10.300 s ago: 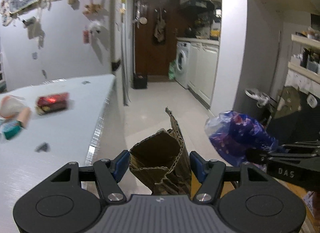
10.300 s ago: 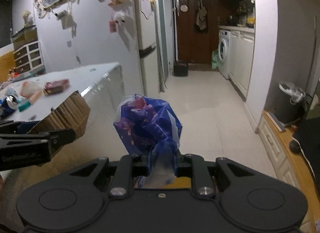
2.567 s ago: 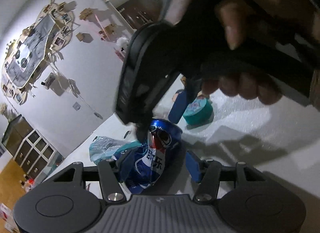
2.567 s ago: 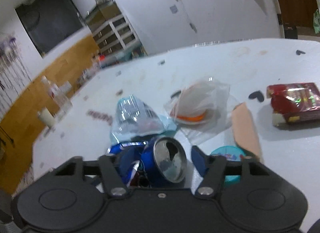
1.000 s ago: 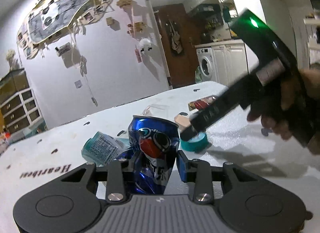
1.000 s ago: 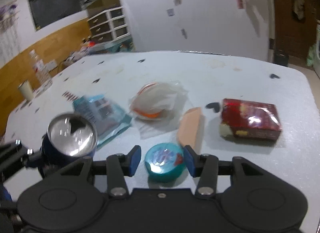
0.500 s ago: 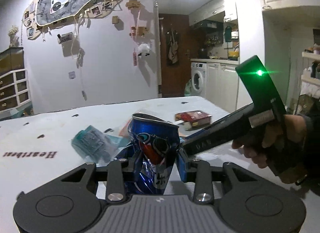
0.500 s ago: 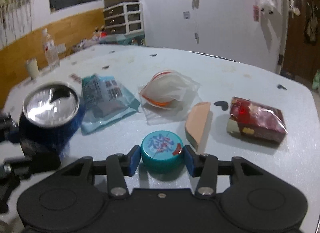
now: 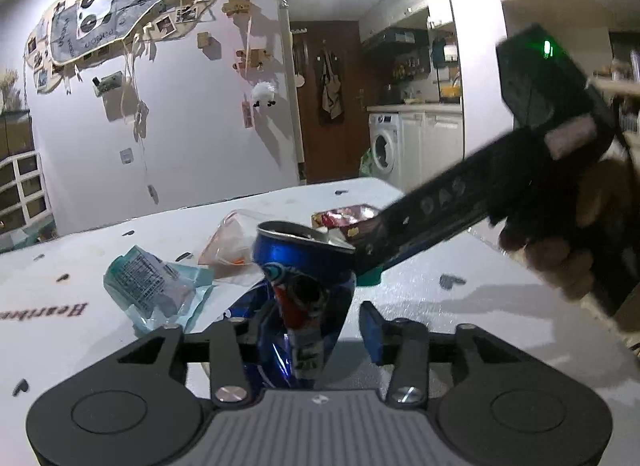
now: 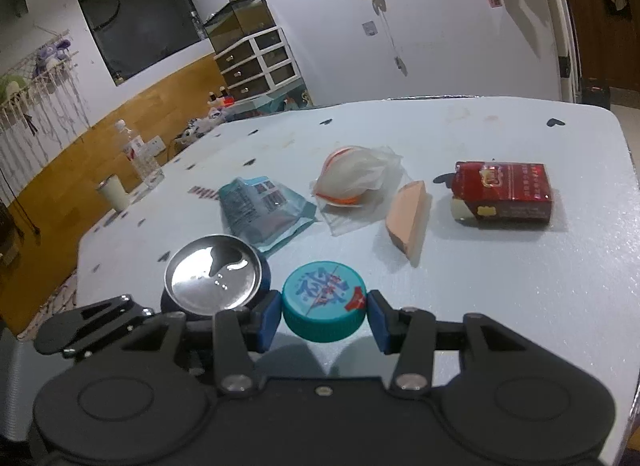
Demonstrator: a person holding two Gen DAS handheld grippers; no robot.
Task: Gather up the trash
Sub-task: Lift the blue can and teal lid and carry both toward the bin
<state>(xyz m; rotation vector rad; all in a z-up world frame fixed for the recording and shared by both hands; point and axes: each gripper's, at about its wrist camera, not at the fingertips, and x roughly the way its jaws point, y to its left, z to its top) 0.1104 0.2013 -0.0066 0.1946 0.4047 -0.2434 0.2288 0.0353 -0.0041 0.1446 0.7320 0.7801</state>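
A pale blue bench strewn with small dark heart marks is seen, its top printed with dark lettering near one edge. A teal bottle cap is taken as the landmark. Just left of it a dented blue soda can is stood. Behind the cap a teal foil packet, a crumpled clear bag and a peach wedge sponge are laid. Further right of the sponge a red cigarette pack is found. Far left, near the bench edge, a clear bottle and a white cup are placed.
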